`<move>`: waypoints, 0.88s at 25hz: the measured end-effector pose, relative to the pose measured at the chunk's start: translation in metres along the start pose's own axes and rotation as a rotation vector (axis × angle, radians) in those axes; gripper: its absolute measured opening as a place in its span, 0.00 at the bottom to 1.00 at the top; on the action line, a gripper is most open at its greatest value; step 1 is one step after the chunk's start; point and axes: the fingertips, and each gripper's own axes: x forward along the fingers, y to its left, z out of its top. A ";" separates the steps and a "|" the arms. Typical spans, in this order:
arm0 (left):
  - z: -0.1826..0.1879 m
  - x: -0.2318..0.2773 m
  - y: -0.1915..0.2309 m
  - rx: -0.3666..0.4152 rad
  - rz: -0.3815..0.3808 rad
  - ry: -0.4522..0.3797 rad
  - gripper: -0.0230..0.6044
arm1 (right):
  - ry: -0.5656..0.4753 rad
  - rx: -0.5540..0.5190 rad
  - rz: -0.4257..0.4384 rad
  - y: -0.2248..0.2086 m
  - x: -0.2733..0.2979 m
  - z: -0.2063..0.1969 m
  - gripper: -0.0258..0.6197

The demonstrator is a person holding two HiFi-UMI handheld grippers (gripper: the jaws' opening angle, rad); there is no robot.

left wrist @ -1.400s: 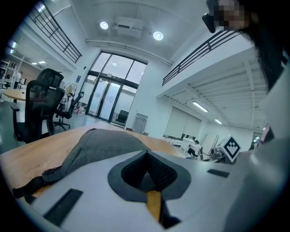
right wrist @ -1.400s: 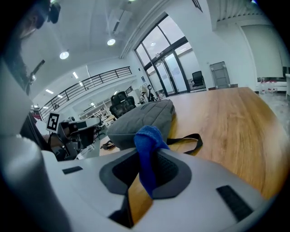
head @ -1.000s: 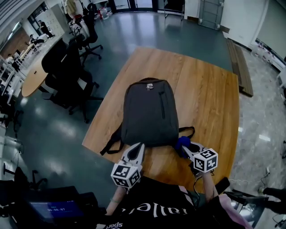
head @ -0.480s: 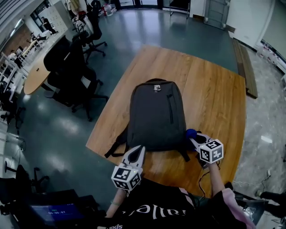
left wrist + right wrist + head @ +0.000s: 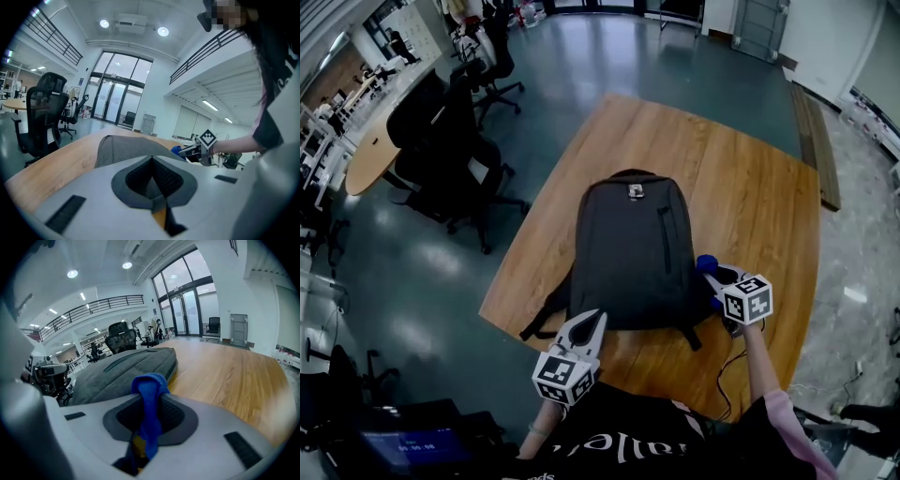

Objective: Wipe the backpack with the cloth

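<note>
A dark grey backpack (image 5: 634,251) lies flat on the wooden table (image 5: 750,178), top end away from me. It also fills the middle of the left gripper view as the backpack (image 5: 123,146) and the left of the right gripper view as the backpack (image 5: 123,369). My right gripper (image 5: 718,278) is shut on a blue cloth (image 5: 149,414), held just off the backpack's right side; the cloth (image 5: 706,264) shows there in the head view. My left gripper (image 5: 586,327) is shut and empty at the backpack's near end, by a strap.
Black straps (image 5: 546,309) trail off the backpack's near corners. Office chairs (image 5: 441,141) stand on the floor left of the table. A cable (image 5: 729,361) runs over the table's near right part. Bare wood lies right of and beyond the backpack.
My right gripper has carried the blue cloth from the backpack's near right corner farther away along its right side. The left gripper has stayed near the near end. The view has shifted.
</note>
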 end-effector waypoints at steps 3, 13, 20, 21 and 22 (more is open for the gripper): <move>0.000 0.001 0.006 -0.018 0.001 0.003 0.04 | 0.001 0.009 -0.004 -0.015 0.014 0.014 0.14; -0.009 -0.002 0.054 -0.062 0.041 0.022 0.04 | 0.021 -0.027 -0.016 -0.057 0.083 0.080 0.14; -0.016 -0.006 0.056 -0.096 0.064 0.033 0.04 | 0.051 -0.116 -0.041 -0.085 0.105 0.121 0.14; -0.017 -0.006 0.057 -0.099 0.066 0.036 0.04 | 0.051 -0.115 -0.047 -0.089 0.108 0.126 0.14; -0.018 -0.007 0.057 -0.103 0.069 0.039 0.04 | 0.048 -0.111 -0.052 -0.094 0.110 0.131 0.14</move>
